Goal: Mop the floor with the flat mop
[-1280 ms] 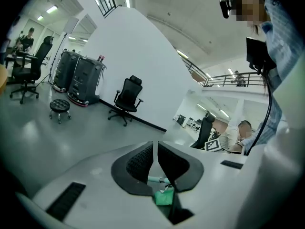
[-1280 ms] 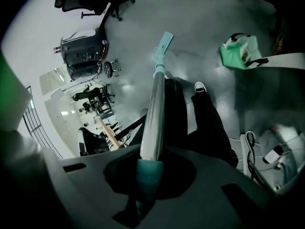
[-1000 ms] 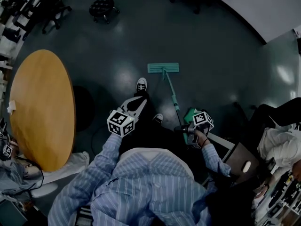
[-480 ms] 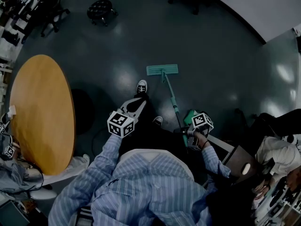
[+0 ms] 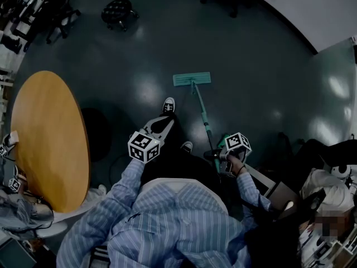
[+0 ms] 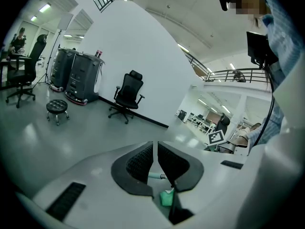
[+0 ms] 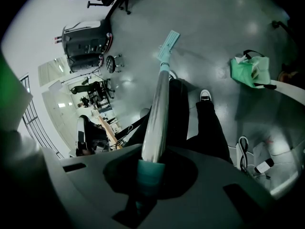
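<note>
Right gripper point(image 7: 151, 170) jaws are clamped on the mop handle point(image 7: 157, 109), right of the person's front shoe point(image 5: 168, 103). Left gripper point(image 6: 155, 146) jaws are pressed together on nothing, just behind that shoe. Mop head point(image 5: 192, 79) lies flat on the floor point(image 5: 245, 66) just beyond the shoe; a stool point(image 5: 117, 10) stands well beyond it.

Teal flat mop point(image 5: 201, 114), rectangular head point(image 5: 192, 79) flat on dark floor point(image 5: 251, 66), handle slanting up
</note>
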`<state>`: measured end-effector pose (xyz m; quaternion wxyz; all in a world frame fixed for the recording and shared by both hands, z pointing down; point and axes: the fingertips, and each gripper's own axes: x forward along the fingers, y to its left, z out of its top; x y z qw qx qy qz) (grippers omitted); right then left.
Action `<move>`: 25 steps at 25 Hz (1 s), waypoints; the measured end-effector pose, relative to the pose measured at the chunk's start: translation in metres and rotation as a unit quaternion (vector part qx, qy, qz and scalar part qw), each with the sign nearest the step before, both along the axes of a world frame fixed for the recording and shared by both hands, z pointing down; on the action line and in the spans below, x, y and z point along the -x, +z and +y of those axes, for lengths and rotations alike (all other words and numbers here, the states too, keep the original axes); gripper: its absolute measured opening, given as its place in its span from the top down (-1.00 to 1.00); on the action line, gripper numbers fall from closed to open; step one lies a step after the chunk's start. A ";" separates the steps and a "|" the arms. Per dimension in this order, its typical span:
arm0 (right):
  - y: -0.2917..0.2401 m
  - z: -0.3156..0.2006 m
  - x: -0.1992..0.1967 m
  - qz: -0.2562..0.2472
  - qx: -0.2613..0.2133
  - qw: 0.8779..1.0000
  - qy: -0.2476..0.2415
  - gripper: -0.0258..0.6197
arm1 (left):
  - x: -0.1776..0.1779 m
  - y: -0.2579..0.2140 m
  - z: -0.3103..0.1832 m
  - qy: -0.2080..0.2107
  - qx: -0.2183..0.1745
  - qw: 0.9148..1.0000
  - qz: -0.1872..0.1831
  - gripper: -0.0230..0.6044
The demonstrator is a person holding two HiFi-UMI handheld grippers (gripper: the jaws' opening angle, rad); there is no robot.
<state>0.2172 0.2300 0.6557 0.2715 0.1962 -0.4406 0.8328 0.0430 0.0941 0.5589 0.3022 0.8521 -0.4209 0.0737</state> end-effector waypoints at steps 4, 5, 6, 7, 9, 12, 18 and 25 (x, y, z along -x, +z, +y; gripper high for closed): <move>-0.003 -0.040 0.013 0.003 0.002 1.000 -0.004 0.81 | 0.012 -0.002 -0.034 -0.001 0.007 1.000 -0.002 0.82; -0.003 -0.052 0.017 0.004 0.003 1.000 -0.005 0.81 | 0.017 -0.002 -0.045 -0.001 0.008 1.000 -0.002 0.82; -0.003 -0.064 0.021 0.004 0.003 1.000 -0.006 0.81 | 0.020 -0.002 -0.056 -0.001 0.008 1.000 -0.001 0.82; -0.004 -0.076 0.025 0.005 0.004 1.000 -0.007 0.81 | 0.024 -0.002 -0.067 -0.001 0.009 1.000 -0.001 0.82; -0.005 -0.101 0.035 0.004 0.006 1.000 -0.009 0.81 | 0.033 -0.002 -0.089 0.000 0.011 1.000 -0.002 0.82; -0.006 -0.141 0.050 0.002 0.011 1.000 -0.016 0.81 | 0.048 -0.001 -0.123 -0.005 0.018 1.000 -0.003 0.82; 0.004 -0.216 0.084 0.009 0.014 0.999 -0.029 0.81 | 0.082 0.008 -0.176 -0.019 0.032 0.999 -0.001 0.82; 0.018 -0.322 0.117 0.009 0.007 1.000 -0.028 0.81 | 0.108 0.025 -0.239 -0.027 0.045 0.999 0.002 0.82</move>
